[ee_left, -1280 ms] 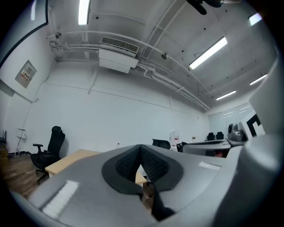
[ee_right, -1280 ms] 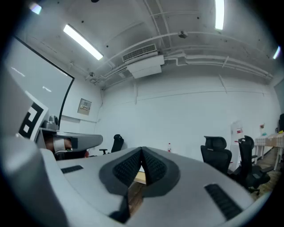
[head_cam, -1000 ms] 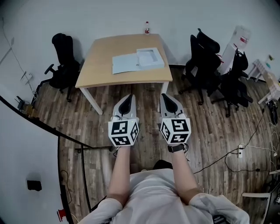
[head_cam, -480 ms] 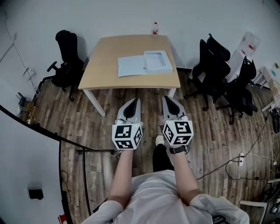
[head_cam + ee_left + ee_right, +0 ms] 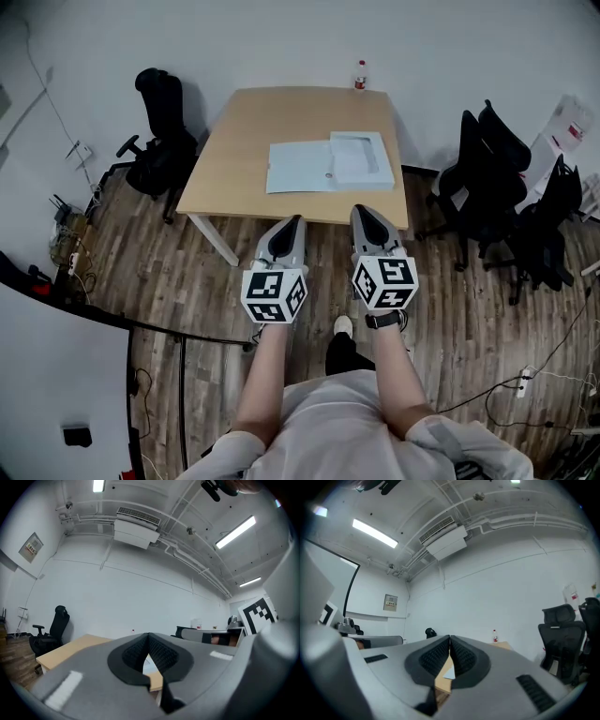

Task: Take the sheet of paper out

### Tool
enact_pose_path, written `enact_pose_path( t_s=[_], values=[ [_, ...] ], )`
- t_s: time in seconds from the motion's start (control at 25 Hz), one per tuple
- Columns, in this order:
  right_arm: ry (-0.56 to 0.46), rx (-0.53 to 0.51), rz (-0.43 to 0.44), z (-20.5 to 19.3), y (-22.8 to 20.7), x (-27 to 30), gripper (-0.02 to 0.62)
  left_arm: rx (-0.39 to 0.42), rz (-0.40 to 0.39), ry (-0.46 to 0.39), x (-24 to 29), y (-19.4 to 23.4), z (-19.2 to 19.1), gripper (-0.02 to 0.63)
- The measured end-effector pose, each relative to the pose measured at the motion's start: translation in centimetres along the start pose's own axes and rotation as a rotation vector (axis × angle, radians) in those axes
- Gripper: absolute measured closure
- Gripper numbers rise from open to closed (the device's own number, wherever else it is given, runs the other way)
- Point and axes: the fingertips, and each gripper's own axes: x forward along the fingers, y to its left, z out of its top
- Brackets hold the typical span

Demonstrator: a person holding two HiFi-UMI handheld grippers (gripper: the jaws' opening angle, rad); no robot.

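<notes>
Before the light wooden table (image 5: 253, 122) carrying an open pale-blue folder (image 5: 300, 167), the left tool (image 5: 292, 221) and right tool (image 5: 365, 212) hover closed, empty.

This is looking like an office or meeting room. Black swivel chairs (image 5: 164, 141) are standing on a wood-plank floor (image 5: 187, 272) at both sides of a plain wooden worktop (image 5: 253, 141). An open file box (image 5: 330, 161) is lying toward the worktop's right edge. White walls are running all round. An air conditioner (image 5: 136, 529) and strip lights (image 5: 236, 530) are hanging from the ceiling. A power strip (image 5: 525, 378) is trailing cables across the floor.
</notes>
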Motion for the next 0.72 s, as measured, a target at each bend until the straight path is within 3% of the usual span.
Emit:
enact_pose_path(
  t_s=[0.4, 0.6, 0.72],
  values=[
    [-0.02, 0.022, 0.103, 2.3, -6.4, 11.2, 0.581, 0.033, 0.062, -0.049, 13.5, 2.8, 2.1, 0.597],
    [-0.004, 0.058, 0.118, 1.5, -9.8, 14.2, 0.581, 0.049, 0.129, -0.03, 18.0, 3.7, 0.4, 0.597],
    [0.018, 0.079, 0.108, 0.6, -11.6, 15.7, 0.581, 0.042, 0.115, -0.006, 20.0, 4.1, -0.6, 0.597]
  ],
)
